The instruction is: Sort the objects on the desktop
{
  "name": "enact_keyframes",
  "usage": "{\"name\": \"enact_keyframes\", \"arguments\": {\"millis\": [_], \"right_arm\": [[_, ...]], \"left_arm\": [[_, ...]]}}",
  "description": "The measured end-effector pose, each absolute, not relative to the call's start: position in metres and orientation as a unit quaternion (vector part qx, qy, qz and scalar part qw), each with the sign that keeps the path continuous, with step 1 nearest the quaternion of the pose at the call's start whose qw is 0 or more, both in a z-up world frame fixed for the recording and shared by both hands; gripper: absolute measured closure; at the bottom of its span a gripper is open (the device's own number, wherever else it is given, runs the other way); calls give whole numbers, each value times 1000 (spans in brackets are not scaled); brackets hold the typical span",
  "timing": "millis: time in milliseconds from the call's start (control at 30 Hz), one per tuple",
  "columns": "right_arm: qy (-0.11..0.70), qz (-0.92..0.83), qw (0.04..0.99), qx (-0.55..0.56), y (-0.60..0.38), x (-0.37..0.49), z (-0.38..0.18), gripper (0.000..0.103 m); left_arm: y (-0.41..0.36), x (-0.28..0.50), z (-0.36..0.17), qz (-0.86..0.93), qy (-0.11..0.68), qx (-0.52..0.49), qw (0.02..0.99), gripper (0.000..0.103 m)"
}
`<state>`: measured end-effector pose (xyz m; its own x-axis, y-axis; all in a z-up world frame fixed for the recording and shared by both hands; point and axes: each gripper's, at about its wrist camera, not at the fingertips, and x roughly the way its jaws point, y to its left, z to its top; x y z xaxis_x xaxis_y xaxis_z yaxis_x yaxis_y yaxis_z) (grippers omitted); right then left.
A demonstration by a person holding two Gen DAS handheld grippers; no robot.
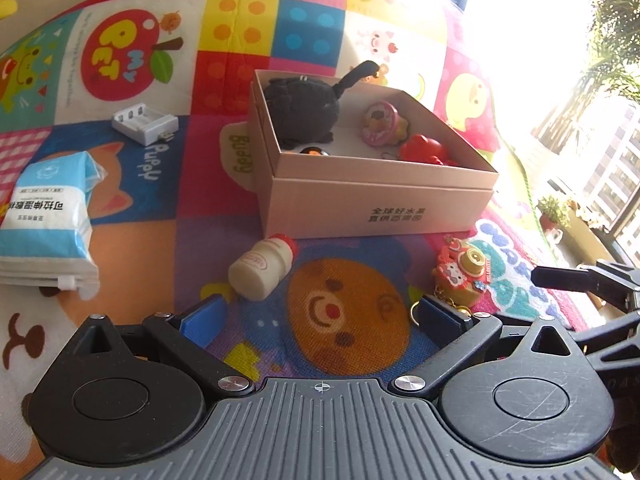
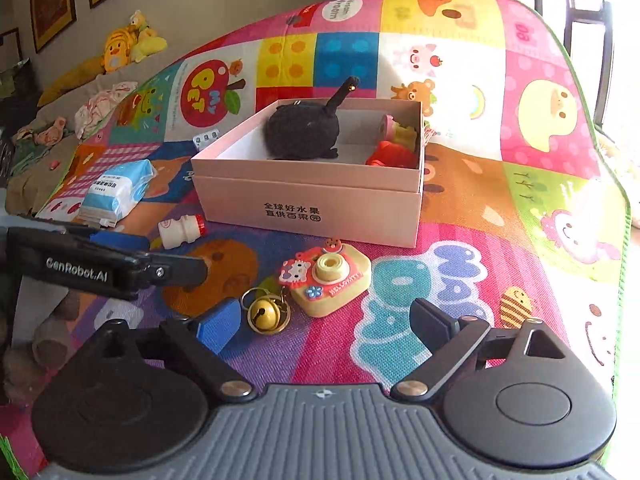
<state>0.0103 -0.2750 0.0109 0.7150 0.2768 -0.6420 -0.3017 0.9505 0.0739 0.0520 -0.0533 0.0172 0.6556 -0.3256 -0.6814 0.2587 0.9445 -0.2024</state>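
An open pink cardboard box (image 1: 376, 208) (image 2: 312, 204) stands on the colourful play mat, holding a black plush toy (image 1: 300, 108) (image 2: 302, 130), a donut charm (image 1: 378, 122) and a red toy (image 1: 424, 150) (image 2: 390, 156). In front of it lie a small white bottle with a red cap (image 1: 262, 266) (image 2: 182, 230) and a toy camera keychain (image 1: 464, 276) (image 2: 328, 276) with a gold bell (image 2: 264, 314). My left gripper (image 1: 320, 316) is open over the mat, the bottle just beyond its left finger. My right gripper (image 2: 324, 322) is open, with the bell and camera just ahead between its fingers, untouched.
A blue-and-white tissue pack (image 1: 48, 216) (image 2: 116, 192) and a white battery charger (image 1: 144, 124) (image 2: 206, 138) lie left of the box. Yellow plush toys (image 2: 128, 44) and cloths sit beyond the mat's far left. Bright windows and plants (image 1: 600, 80) are at the right.
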Motion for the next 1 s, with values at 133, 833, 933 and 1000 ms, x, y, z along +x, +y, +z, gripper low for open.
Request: {"name": "enact_keyframes", "arguments": {"millis": [133, 833, 933, 1000], "right_arm": [[345, 147, 927, -25, -281, 9, 4, 3], [368, 125, 921, -25, -269, 17, -11, 0], [367, 125, 921, -24, -269, 18, -11, 0], [368, 124, 921, -26, -269, 18, -11, 0]], "left_arm": [[-62, 50, 13, -137, 367, -12, 920, 0], [-61, 80, 10, -164, 368, -56, 913, 0], [-56, 79, 13, -144, 366, -57, 918, 0], [-56, 76, 14, -130, 367, -53, 920, 0]]}}
